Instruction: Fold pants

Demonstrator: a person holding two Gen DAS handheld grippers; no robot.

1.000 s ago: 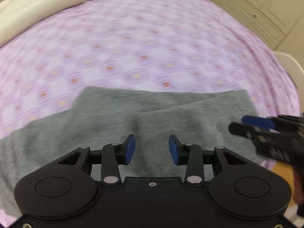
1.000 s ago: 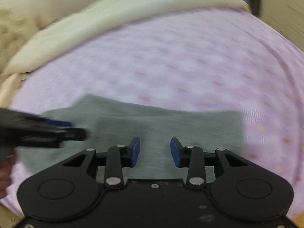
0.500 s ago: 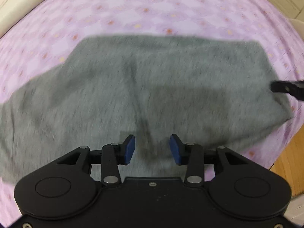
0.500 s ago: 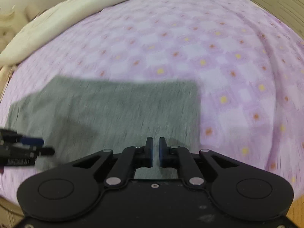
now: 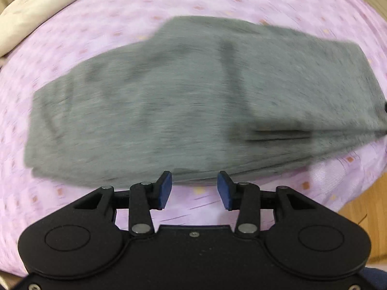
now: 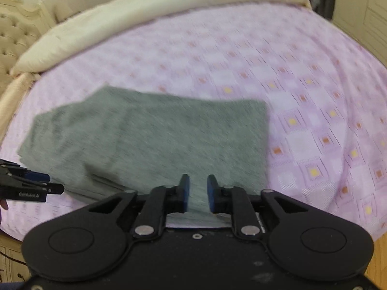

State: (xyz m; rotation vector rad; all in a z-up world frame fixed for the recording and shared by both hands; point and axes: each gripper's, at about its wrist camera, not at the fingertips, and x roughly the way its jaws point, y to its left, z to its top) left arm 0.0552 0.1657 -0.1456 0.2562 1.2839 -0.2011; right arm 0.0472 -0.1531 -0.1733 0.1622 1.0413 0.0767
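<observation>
The grey pants (image 5: pixel 183 101) lie folded in layers on the purple checked bedspread (image 5: pixel 121 14). My left gripper (image 5: pixel 194 189) is open and empty, hovering just off the near edge of the pants. My right gripper (image 6: pixel 198 193) is partly open with a narrow gap over the near edge of the pants (image 6: pixel 157 140); nothing is clamped between its pads. The left gripper also shows at the left edge of the right wrist view (image 6: pixel 31 186), beside the left end of the pants.
A cream duvet (image 6: pixel 145 12) lies along the far side of the bed, with a tufted headboard (image 6: pixel 14 31) at far left. Wooden floor (image 5: pixel 362 205) shows past the bed's right edge. Wardrobe doors (image 6: pixel 362 7) stand at back right.
My left gripper has drawn back from above the pants to their near edge. My right gripper, shut half a second ago, has opened a little. The pants now lie folded more compactly.
</observation>
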